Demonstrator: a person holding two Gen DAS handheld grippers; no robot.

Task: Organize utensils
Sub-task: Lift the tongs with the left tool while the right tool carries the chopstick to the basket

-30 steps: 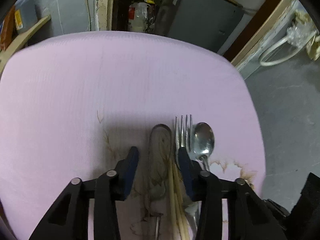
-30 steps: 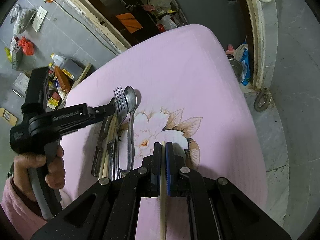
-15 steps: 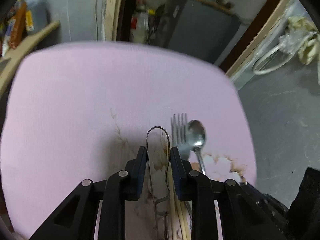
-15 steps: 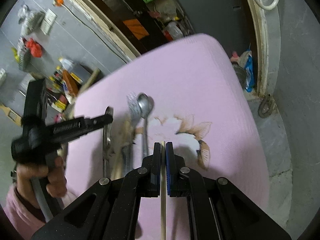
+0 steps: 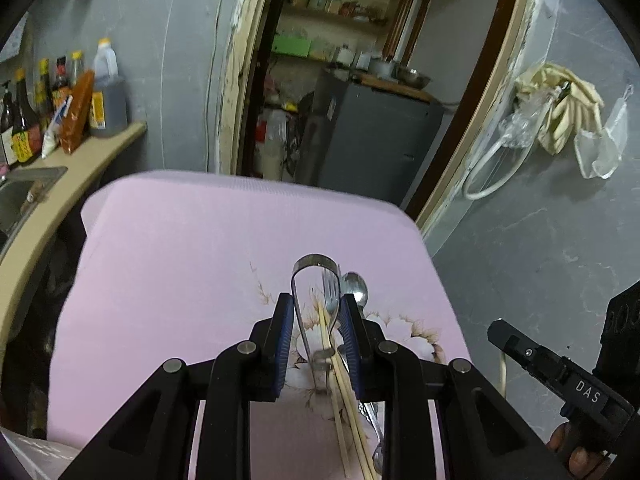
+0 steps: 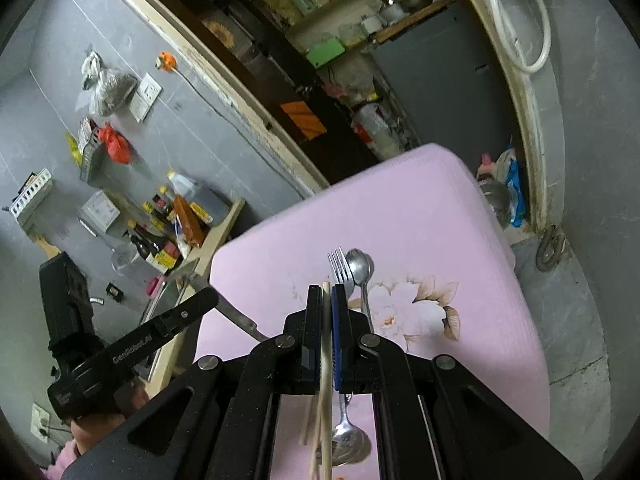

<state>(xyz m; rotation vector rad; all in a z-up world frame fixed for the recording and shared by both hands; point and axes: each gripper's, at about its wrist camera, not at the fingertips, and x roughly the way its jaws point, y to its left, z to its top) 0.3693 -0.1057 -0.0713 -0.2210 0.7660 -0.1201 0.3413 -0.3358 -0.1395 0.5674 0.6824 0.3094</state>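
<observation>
Tongs [image 5: 316, 300] pinched in left hand-held gripper [image 5: 316, 320]; right hand-held gripper [image 6: 327, 304] clamps chopstick [image 6: 326, 360].

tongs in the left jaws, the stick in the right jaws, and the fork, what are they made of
Tongs: looks like polished steel, a thin springy band bent into a loop, with bright reflections. Stick, likely a chopstick: pale, matte, probably bamboo or wood, no shine. Fork: shiny grey metal, probably stainless steel, like the spoon beside it.
</observation>
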